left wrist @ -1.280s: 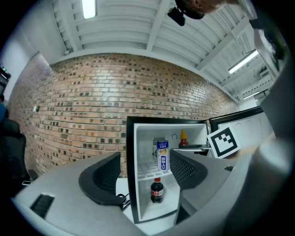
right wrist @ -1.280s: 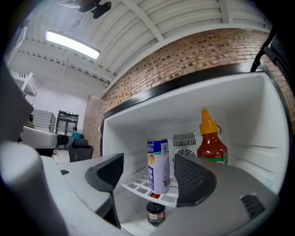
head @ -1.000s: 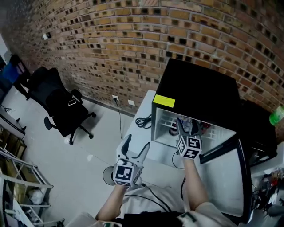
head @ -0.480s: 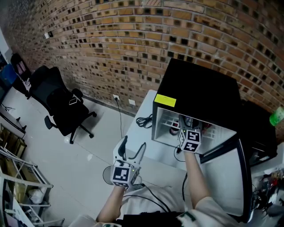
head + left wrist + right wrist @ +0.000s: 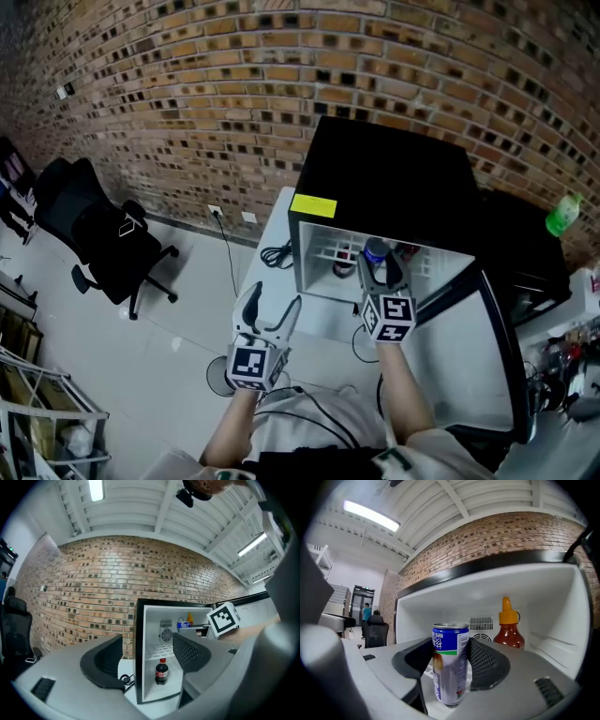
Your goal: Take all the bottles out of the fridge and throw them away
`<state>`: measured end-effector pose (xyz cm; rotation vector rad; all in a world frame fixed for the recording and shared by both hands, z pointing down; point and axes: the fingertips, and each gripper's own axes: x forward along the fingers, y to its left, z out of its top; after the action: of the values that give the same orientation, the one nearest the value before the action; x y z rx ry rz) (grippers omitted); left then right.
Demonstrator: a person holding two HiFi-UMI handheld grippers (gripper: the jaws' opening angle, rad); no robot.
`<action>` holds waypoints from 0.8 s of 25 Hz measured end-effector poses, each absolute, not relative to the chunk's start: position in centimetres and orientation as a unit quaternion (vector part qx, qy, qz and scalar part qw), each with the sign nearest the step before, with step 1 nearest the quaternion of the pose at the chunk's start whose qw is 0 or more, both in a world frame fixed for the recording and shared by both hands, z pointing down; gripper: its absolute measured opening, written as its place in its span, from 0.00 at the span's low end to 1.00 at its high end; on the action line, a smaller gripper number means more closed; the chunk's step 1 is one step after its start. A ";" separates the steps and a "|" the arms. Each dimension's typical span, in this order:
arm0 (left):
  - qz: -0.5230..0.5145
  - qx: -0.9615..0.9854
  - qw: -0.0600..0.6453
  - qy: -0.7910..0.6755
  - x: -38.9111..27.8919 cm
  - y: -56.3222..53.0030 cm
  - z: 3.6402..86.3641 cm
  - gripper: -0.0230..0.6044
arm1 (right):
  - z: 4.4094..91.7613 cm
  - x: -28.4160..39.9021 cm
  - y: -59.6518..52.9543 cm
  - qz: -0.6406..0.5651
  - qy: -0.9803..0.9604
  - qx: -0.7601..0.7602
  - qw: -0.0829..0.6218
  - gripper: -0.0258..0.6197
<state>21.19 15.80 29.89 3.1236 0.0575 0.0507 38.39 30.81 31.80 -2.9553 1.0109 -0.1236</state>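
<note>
The left tool (image 5: 267, 314), of grey moulded plastic with a square-marked cube at its rear, is held level off the near edge of the white flat-topped desk (image 5: 328, 314). Its two curved jaws, faced with black dimpled pads, are spread apart and nothing is gripped between them.

Just to its right, the right tool (image 5: 380, 272) is reached into the open front of the boxy black mini fridge (image 5: 394, 178). Its jaws have just been closing and are clamped on an upright cylindrical blue-and-white aluminium drink can (image 5: 450, 663). The textured pads are pressed against both sides of the can. The can's base is hidden behind the tool's body.

The fridge is set on the desk, its white-lined door (image 5: 469, 375) swung open to the right. A yellow rectangular sticker (image 5: 313, 205) is fixed at its top left corner. The interior is lined in smooth white plastic and divided by a white wire shelf (image 5: 159, 650).

In the lower compartment, a dark plastic cola bottle with red cap and red label (image 5: 161, 671) is stood upright on the fridge floor. In the upper compartment, behind and to the right of the can, a red-brown squeeze sauce bottle with an orange nozzle cap (image 5: 507, 630) is seen before the slotted fan grille (image 5: 480, 623).

A rough red-brown brick wall (image 5: 234, 94) is seen behind the fridge.
</note>
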 end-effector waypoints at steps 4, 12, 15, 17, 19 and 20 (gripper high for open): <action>0.014 0.999 -0.001 0.048 22.1 16.9 30.5 0.55 | 30.4 34.8 33.4 -0.029 0.320 -0.947 0.017 0.44; 0.010 0.996 -0.002 0.085 23.7 19.7 31.4 0.55 | 29.2 30.0 37.7 -0.011 0.317 -0.948 0.025 0.44; 0.016 0.996 -0.001 0.086 23.8 19.7 32.2 0.55 | 30.0 28.9 37.7 -0.017 0.327 -0.945 0.021 0.44; 0.017 0.996 0.002 0.083 23.6 19.5 32.4 0.55 | 30.9 28.2 37.1 -0.030 0.339 -0.940 0.022 0.44; 0.020 0.997 0.003 0.080 23.3 19.1 32.2 0.55 | 32.0 27.5 36.0 -0.050 0.355 -0.933 0.023 0.44; 0.021 0.997 0.004 0.076 23.1 18.8 32.1 0.55 | 32.6 27.2 35.4 -0.058 0.363 -0.930 0.022 0.44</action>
<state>23.10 18.85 32.12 3.1229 0.2390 0.0646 27.18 35.45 32.64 -2.8810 1.1245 -0.1809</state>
